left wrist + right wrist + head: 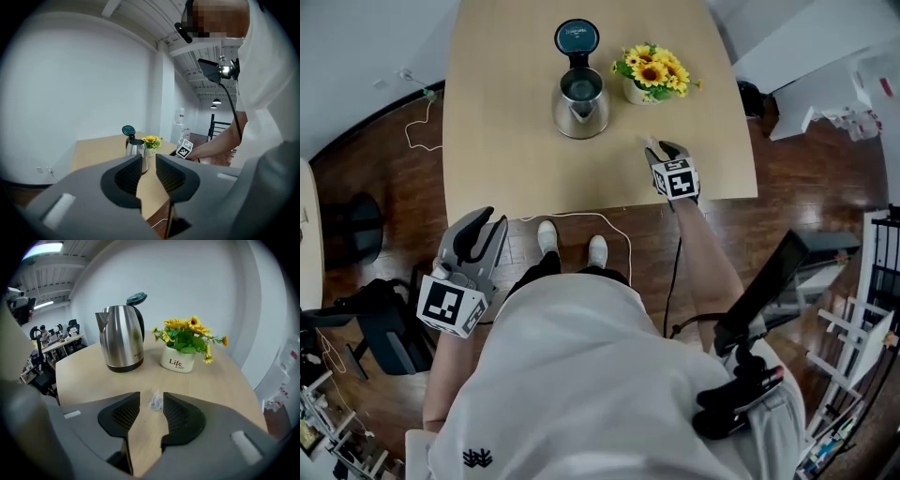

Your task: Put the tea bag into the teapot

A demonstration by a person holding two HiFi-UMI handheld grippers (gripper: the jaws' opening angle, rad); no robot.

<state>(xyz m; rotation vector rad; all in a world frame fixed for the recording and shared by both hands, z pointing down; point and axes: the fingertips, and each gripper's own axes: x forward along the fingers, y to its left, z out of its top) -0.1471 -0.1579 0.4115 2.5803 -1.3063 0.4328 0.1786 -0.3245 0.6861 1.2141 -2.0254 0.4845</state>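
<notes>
A steel teapot [581,101] stands on the tan table [506,112] with its dark lid [577,37] flipped open. In the right gripper view the teapot [121,339] is at the far left. A small pale tea bag [156,401] lies on the table between the fingertips of my right gripper [151,399], whose jaws stand open around it. From the head view the right gripper [659,147] is at the table's near right, with the tea bag [649,141] at its tip. My left gripper [487,223] hangs open and empty below the table's near edge; in its own view the left gripper [148,161] points toward the teapot [136,149].
A white pot of yellow flowers [650,75] stands just right of the teapot, and the pot [178,363] is close beyond the tea bag. A white cable [609,230] runs over the wooden floor by the person's shoes [572,246]. A black chair [389,323] is at the left.
</notes>
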